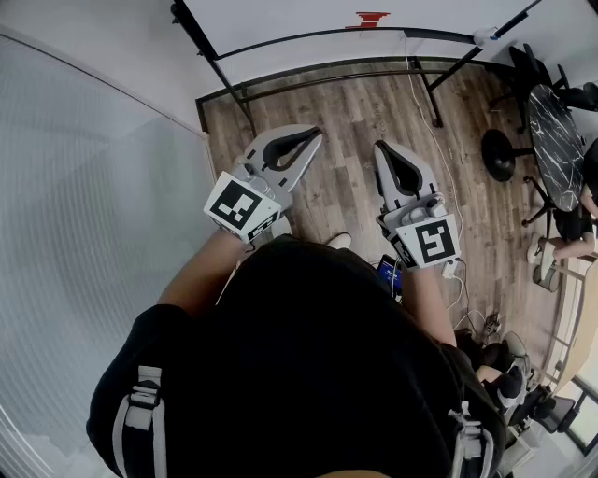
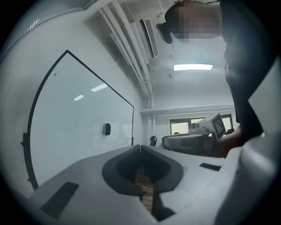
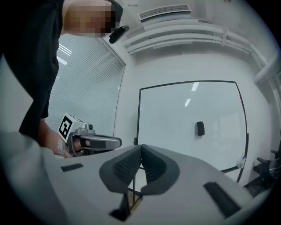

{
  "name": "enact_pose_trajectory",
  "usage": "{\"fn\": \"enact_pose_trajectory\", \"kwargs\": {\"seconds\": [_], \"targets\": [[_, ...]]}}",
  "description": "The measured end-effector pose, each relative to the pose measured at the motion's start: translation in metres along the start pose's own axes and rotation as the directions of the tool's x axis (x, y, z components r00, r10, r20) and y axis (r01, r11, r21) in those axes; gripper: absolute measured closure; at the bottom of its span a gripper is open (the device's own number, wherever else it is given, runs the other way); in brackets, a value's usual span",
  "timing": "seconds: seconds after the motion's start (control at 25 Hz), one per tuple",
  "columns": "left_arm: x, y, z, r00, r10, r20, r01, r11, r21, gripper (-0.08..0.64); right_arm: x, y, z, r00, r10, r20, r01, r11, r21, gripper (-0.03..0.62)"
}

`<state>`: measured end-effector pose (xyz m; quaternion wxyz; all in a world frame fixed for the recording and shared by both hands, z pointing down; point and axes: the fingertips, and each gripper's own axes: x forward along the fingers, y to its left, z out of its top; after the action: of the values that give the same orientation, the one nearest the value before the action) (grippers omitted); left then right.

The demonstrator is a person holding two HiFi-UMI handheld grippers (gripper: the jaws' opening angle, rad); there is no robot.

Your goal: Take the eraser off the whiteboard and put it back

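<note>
A small black eraser (image 2: 107,129) (image 3: 200,128) clings to the whiteboard (image 2: 83,132) (image 3: 189,118), well ahead of both grippers and apart from them. My left gripper (image 1: 314,137) (image 2: 140,147) is held level in front of my body, its jaws shut tip to tip with nothing between them. Beside it, my right gripper (image 1: 382,147) (image 3: 141,147) is also level and shut, and it holds nothing. Each gripper shows in the other's view, side by side. In the head view the whiteboard (image 1: 308,14) stands at the top, on a black frame.
The whiteboard's black stand legs (image 1: 327,79) spread over the wooden floor (image 1: 346,112), and a white cable (image 1: 430,140) trails across it. A frosted wall with blinds (image 1: 84,205) runs along the left. A round dark table (image 1: 556,140), chairs and a seated person are at the right.
</note>
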<state>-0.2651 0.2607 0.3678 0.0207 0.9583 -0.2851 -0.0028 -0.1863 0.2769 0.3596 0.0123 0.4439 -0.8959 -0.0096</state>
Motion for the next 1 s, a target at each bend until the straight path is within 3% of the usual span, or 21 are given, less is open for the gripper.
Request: {"fn": "enact_pose_trajectory", "kwargs": {"seconds": [0.2,0.44,1.0], "targets": [[-0.004,-0.004,-0.001,1.0,-0.006,-0.003,0.006,1.0,-0.014,0.554,-0.003,0.001,-0.004,0.999,-0.031,-0.03,0.031,0.999,0.005,0.592],[0.0,-0.019,-0.009,1.0,-0.016,-0.011,0.016,1.0,-0.018,0.554,-0.022,-0.012,-0.007,0.998,-0.07,-0.007,0.07,0.995,0.076,0.592],[0.016,-0.067,-0.004,1.0,-0.026,-0.003,0.026,1.0,0.007,0.554,-0.066,-0.007,-0.015,1.0,-0.025,-0.003,0.025,0.998,0.051,0.592]]}}
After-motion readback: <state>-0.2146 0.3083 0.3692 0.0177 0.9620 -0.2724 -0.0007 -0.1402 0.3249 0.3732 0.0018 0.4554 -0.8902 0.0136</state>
